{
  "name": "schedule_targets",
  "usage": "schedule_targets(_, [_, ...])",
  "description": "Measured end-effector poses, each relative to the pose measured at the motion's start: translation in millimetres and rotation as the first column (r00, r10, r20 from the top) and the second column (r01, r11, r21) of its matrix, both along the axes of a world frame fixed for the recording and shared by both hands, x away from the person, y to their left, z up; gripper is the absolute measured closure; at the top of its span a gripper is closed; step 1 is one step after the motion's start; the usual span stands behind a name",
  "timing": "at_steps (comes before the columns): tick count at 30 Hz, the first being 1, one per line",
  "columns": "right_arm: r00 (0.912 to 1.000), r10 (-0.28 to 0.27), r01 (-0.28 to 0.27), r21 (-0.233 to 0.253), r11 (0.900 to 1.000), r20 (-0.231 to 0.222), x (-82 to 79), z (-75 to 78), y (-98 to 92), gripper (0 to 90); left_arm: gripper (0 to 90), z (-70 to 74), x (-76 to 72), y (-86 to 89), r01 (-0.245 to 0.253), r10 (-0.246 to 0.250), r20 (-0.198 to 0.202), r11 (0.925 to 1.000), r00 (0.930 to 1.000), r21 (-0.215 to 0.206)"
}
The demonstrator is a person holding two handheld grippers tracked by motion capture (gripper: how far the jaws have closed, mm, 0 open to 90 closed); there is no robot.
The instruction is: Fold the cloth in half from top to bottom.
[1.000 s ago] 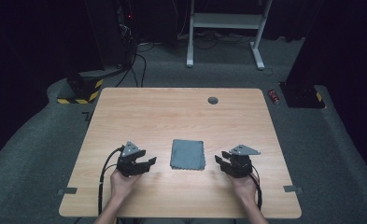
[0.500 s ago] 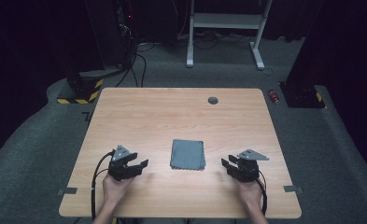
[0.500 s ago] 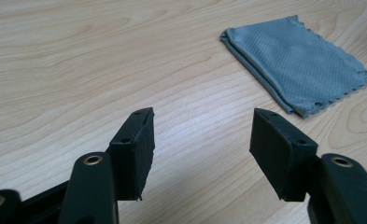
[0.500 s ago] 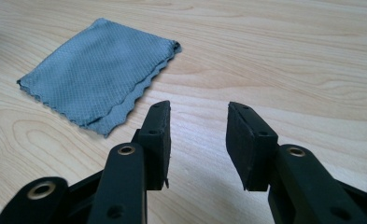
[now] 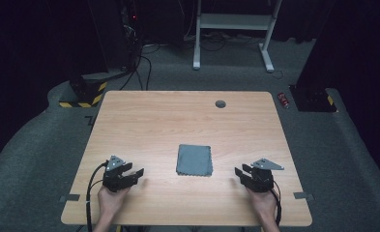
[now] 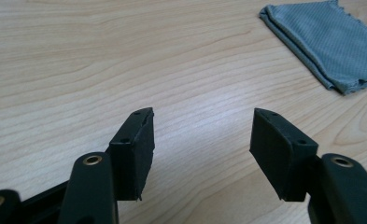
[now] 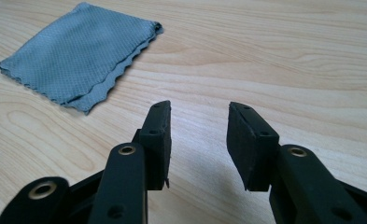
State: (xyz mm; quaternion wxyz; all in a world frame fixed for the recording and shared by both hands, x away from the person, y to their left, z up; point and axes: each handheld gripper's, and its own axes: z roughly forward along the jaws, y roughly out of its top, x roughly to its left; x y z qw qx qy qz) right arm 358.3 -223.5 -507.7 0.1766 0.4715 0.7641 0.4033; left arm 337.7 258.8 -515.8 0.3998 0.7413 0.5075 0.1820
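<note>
wooden table (image 5: 187, 121) | grey carpet floor (image 5: 342, 159) | white desk frame (image 5: 233, 29) | dark room

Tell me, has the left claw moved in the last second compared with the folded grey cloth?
Yes. The left claw has drawn back toward the person and outward to the left, widening its gap from the folded grey cloth, which has stayed put.

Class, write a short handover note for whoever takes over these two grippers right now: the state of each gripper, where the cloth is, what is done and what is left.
Left gripper: open, empty, low over the table near its front left, apart from the cloth.
Right gripper: open, empty, near the front right, also apart from the cloth.
Grey cloth: folded into a flat rectangle with layered edges, lying between the two grippers in the front half of the table.
Done: the cloth appears neatly folded and released.
Left: probably nothing on the fold itself; check that it lies square, then park the grippers.
</note>
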Motion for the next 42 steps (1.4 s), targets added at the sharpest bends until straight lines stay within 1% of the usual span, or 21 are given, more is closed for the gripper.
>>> schedule_targets(7, [0.9999, -0.009, 0.009, -0.026, 1.0, -0.005, -0.2, -3.5, -5.3, 60.7, 40.4, -5.4, -0.6, 6.8, -0.026, 0.026, -0.011, 0.9995, 0.9996, 0.019])
schedule_targets(8, [0.9999, -0.014, 0.014, -0.029, 0.999, -0.005, 0.0, -4.0, -6.3, 60.7, 40.3, -5.8, -0.5, 7.3, -0.031, 0.031, -0.012, 0.9994, 0.9994, 0.014])
schedule_targets(11, [0.9993, -0.035, 0.034, -0.045, 0.998, -0.012, 1.1, -5.9, -11.3, 60.8, 40.3, -7.0, 0.2, 11.0, -0.046, 0.046, -0.011, 0.9985, 0.9989, 0.031])
schedule_targets(13, [0.9992, -0.039, 0.038, -0.047, 0.998, -0.012, 1.3, -6.2, -12.3, 60.8, 40.3, -8.2, 0.8, 12.7, -0.055, 0.055, -0.012, 0.9979, 0.9984, 0.036])
schedule_targets(15, [0.9988, -0.048, 0.047, -0.06, 0.997, -0.01, 2.0, -7.9, -16.0, 60.7, 40.3, -9.6, 1.7, 14.4, -0.064, 0.065, -0.016, 0.9973, 0.9978, 0.036])
schedule_targets(16, [0.9988, -0.048, 0.047, -0.06, 0.997, -0.01, 2.0, -7.9, -16.0, 60.7, 40.3, -10.2, 2.2, 15.1, -0.069, 0.07, -0.016, 0.9967, 0.9974, 0.043])
schedule_targets(17, [0.9984, -0.056, 0.055, -0.075, 0.996, -0.012, 2.1, -9.4, -18.2, 60.6, 40.3, -10.7, 2.5, 15.7, -0.074, 0.074, -0.014, 0.9961, 0.9971, 0.049])
schedule_targets(19, [0.9979, -0.062, 0.061, -0.081, 0.995, -0.017, 2.3, -10.3, -20.0, 60.5, 40.2, -10.8, 2.6, 16.2, -0.078, 0.079, -0.011, 0.9953, 0.9968, 0.057])
schedule_targets(21, [0.9978, -0.063, 0.062, -0.085, 0.994, -0.017, 2.5, -10.6, -21.2, 60.5, 40.2, -11.2, 2.9, 16.8, -0.082, 0.083, -0.004, 0.9946, 0.9966, 0.064])
schedule_targets(25, [0.9972, -0.074, 0.072, -0.109, 0.992, -0.014, 2.6, -11.9, -24.0, 60.0, 39.9, -12.1, 2.4, 15.5, -0.088, 0.088, 0.007, 0.9926, 0.9961, 0.083])
schedule_targets(28, [0.9967, -0.08, 0.077, -0.116, 0.99, -0.015, 2.5, -14.1, -25.5, 59.7, 39.1, -12.0, 2.5, 12.8, -0.085, 0.083, 0.017, 0.9892, 0.9964, 0.12])
schedule_targets(30, [0.9965, -0.083, 0.082, -0.126, 0.989, -0.009, 2.2, -14.3, -25.4, 59.3, 38.2, -12.2, 2.5, 11.1, -0.082, 0.08, 0.018, 0.9882, 0.9966, 0.13])
schedule_targets(32, [0.9969, -0.079, 0.078, -0.149, 0.986, 0.004, 2.7, -14.5, -24.1, 57.2, 37.4, -12.3, 2.5, 10.1, -0.081, 0.079, 0.02, 0.9869, 0.9967, 0.139])
schedule_targets(35, [0.996, -0.089, 0.089, -0.163, 0.983, 0.012, 2.4, -14.6, -22.5, 52.7, 35.0, -12.5, 2.7, 9.4, -0.08, 0.078, 0.018, 0.9864, 0.9968, 0.143])
schedule_targets(37, [0.9955, -0.094, 0.093, -0.148, 0.985, -0.002, 2.7, -14.7, -22.2, 49.1, 33.8, -12.7, 2.6, 8.6, -0.079, 0.077, 0.016, 0.9869, 0.9969, 0.141])
schedule_targets(39, [0.9953, -0.097, 0.095, -0.146, 0.985, -0.008, 3.2, -14.8, -21.1, 46.5, 31.2, -12.7, 2.5, 7.8, -0.076, 0.074, 0.015, 0.9867, 0.9971, 0.144])
schedule_targets(41, [0.995, -0.099, 0.097, -0.147, 0.984, -0.008, 3.2, -14.8, -21.0, 45.8, 30.9, -12.7, 2.5, 7.7, -0.074, 0.073, 0.014, 0.9869, 0.9972, 0.143])
schedule_targets(42, [0.9946, -0.103, 0.101, -0.149, 0.984, -0.006, 4.0, -15.1, -21.7, 42.5, 30.3, -12.7, 2.5, 7.7, -0.073, 0.072, 0.013, 0.9869, 0.9973, 0.144])
